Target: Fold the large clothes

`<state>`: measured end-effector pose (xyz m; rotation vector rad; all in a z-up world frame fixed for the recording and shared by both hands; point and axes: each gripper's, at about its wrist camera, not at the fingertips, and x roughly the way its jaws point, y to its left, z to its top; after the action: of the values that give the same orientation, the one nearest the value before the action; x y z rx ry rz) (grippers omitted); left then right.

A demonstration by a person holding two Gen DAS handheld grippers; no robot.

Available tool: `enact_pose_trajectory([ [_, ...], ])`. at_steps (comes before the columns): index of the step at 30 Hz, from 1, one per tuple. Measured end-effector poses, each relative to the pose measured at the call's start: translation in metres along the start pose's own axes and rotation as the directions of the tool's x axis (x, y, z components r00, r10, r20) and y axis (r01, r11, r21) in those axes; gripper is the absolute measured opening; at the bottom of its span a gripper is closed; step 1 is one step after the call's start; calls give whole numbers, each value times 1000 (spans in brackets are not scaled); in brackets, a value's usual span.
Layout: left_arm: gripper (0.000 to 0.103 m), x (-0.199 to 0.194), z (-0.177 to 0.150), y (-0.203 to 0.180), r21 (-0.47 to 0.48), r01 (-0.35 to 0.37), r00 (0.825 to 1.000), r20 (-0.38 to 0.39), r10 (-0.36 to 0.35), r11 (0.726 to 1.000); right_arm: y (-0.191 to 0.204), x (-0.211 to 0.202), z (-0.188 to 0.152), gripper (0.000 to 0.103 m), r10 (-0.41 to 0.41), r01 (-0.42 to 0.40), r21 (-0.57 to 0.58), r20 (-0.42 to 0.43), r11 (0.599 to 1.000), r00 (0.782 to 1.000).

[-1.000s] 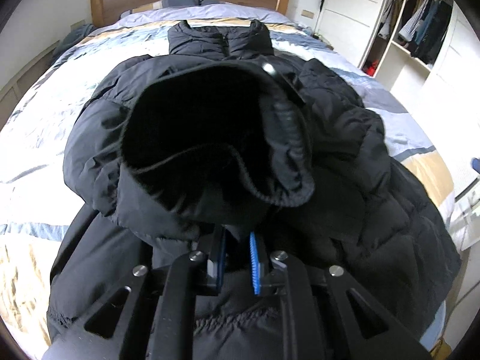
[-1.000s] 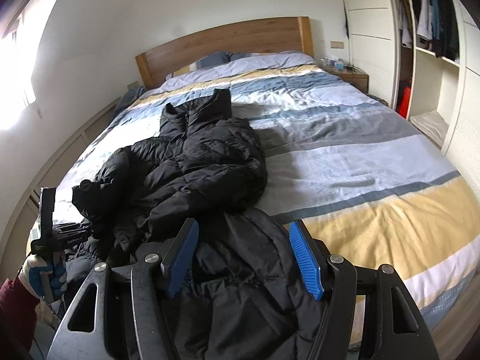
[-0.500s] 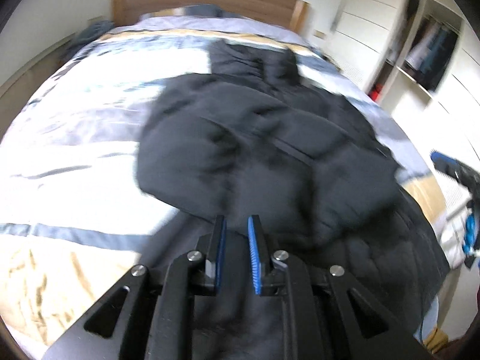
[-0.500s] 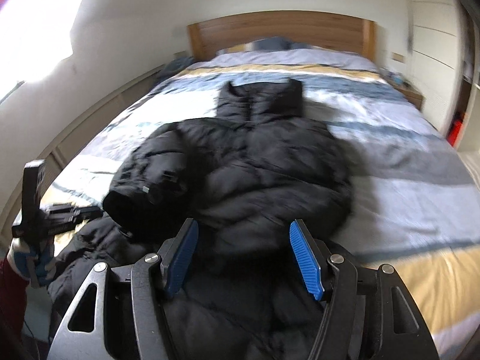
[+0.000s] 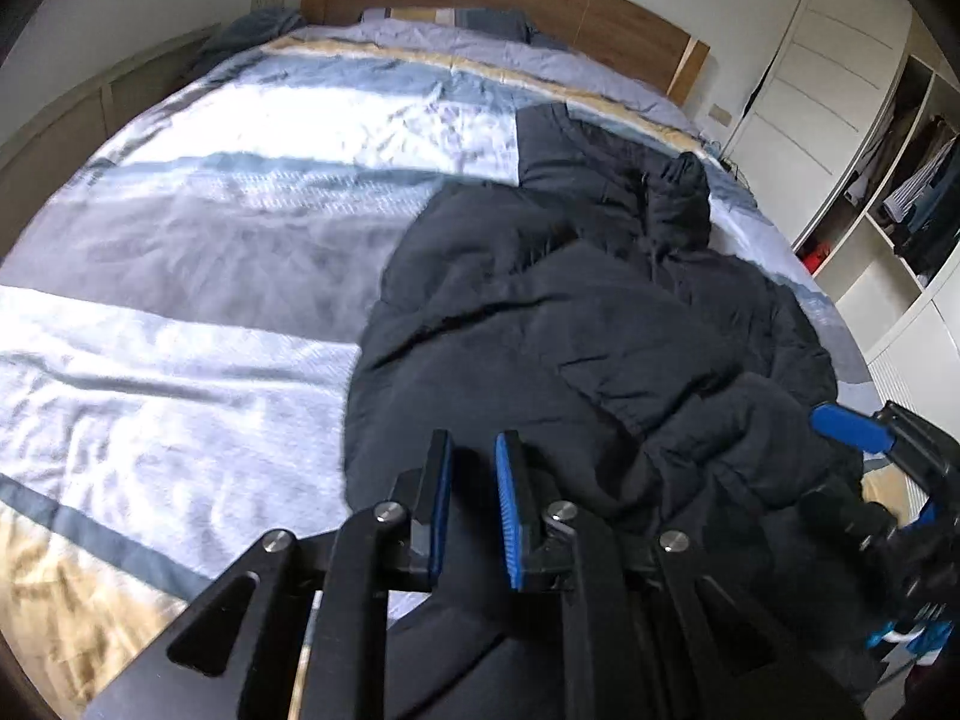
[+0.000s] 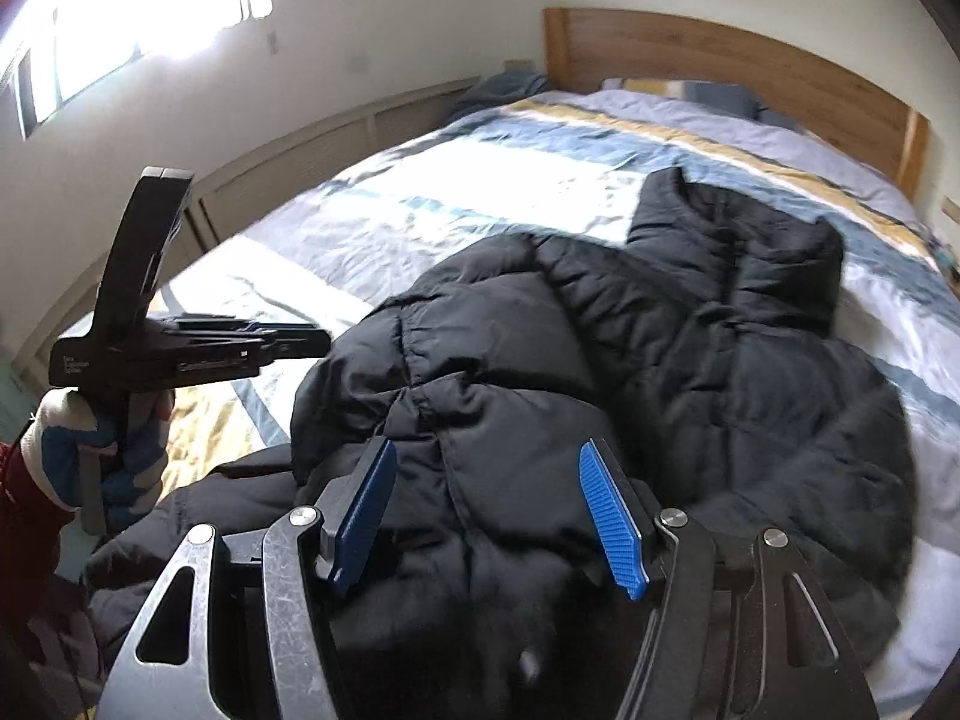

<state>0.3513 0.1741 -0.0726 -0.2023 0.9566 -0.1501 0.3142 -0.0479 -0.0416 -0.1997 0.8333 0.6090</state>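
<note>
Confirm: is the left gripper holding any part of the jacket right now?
No. In the left wrist view the left gripper has a narrow bare gap between its blue pads, and the black jacket lies on the bed beyond them.

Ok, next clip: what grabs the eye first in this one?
A bulky black puffer jacket sprawls across the striped bedspread, collar toward the wooden headboard. The right gripper hangs open over its near part with nothing between the blue pads. The left gripper, nearly closed and empty, sits at the jacket's near left edge.
</note>
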Motion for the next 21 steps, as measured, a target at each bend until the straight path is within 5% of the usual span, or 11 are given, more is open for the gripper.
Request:
enact_pose_trajectory([
  [5, 16, 36, -28, -8, 16, -29, 997, -76, 30, 999, -11, 21, -31, 63, -10, 9, -6, -75, 1000, 997],
  [11, 20, 29, -39, -7, -4, -49, 995, -87, 48, 999, -38, 3, -76, 63, 7, 2, 83, -108, 997, 994],
  [21, 25, -23, -43, -57, 43, 19, 1000, 17, -19, 999, -58, -62, -94, 63, -26, 31, 114, -50, 993, 998],
])
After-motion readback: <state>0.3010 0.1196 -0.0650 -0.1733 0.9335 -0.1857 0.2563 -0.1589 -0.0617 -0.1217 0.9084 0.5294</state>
